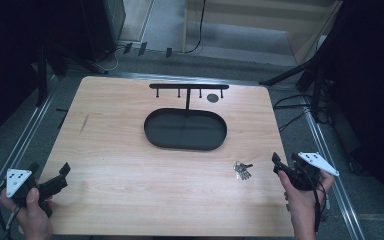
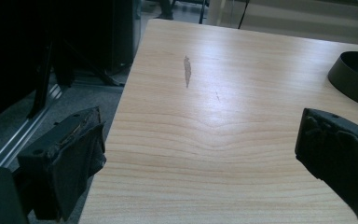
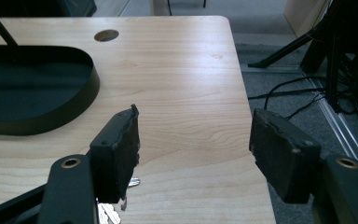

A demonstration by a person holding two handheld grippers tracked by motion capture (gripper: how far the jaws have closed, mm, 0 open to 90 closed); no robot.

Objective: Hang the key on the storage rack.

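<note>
wooden table (image 1: pixel 130 165), tray (image 1: pixel 185 129) (keys (image 1: pixel 242 170) nearby)

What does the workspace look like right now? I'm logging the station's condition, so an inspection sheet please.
Surface: wooden table, one dark streak, round hole.
Job's things: bunch of keys lying flat; black oval tray with hook rack behind.
Clutter: nothing seen.
Grippers: left gripper open, empty; right gripper open, empty, beside the keys.
Cables: several on floor.
Surroundings: dark stands, grey floor.
</note>
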